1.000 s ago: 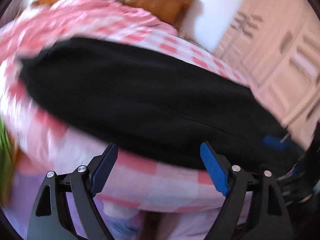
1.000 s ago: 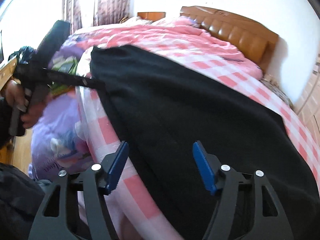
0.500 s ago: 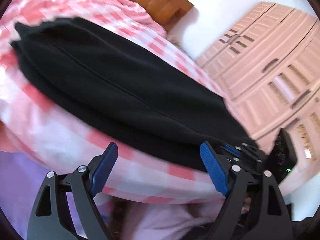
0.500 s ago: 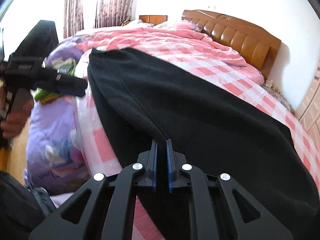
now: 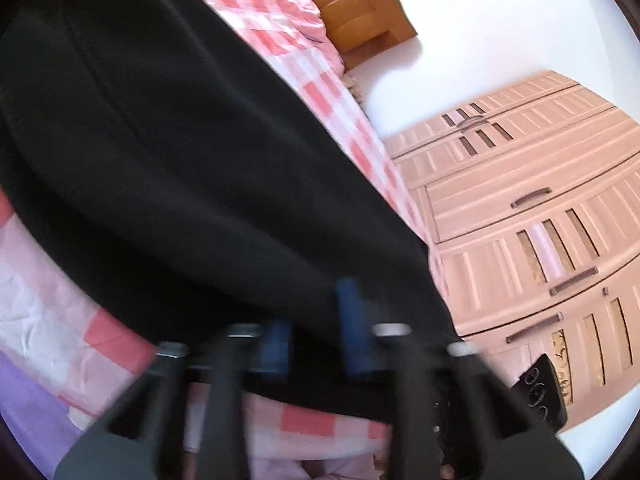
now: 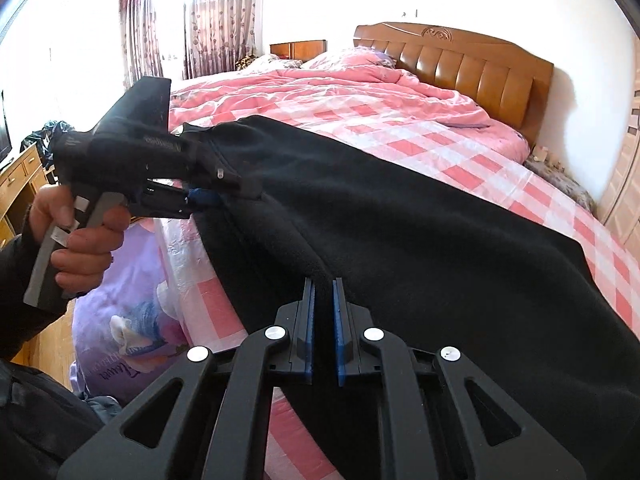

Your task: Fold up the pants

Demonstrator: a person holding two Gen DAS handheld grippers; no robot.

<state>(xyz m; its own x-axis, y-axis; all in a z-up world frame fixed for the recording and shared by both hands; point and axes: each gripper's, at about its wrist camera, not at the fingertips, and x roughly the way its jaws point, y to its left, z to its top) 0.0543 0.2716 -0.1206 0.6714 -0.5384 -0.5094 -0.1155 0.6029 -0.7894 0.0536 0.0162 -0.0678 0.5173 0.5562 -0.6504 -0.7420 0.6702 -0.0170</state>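
Pants: black pants (image 6: 400, 240) lie flat on the bed (image 6: 400, 120), ahead of both jaws
Left gripper (image 5: 314, 330): jaws nearly closed, pinching the pants edge
Right gripper (image 6: 323, 328): jaws nearly closed on the pants edge
Done: both edges grabbed
Left: the folding itself

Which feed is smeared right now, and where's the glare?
Left wrist view: motion blur smears the left tongs and the black pants. Right wrist view: sharp on the right tongs, but the curtained windows blow out white.

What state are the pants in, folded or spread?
Folded once lengthwise: the black pants lie in one long band across the checked bed cover, edges stacked along the near side. Not yet folded crosswise.
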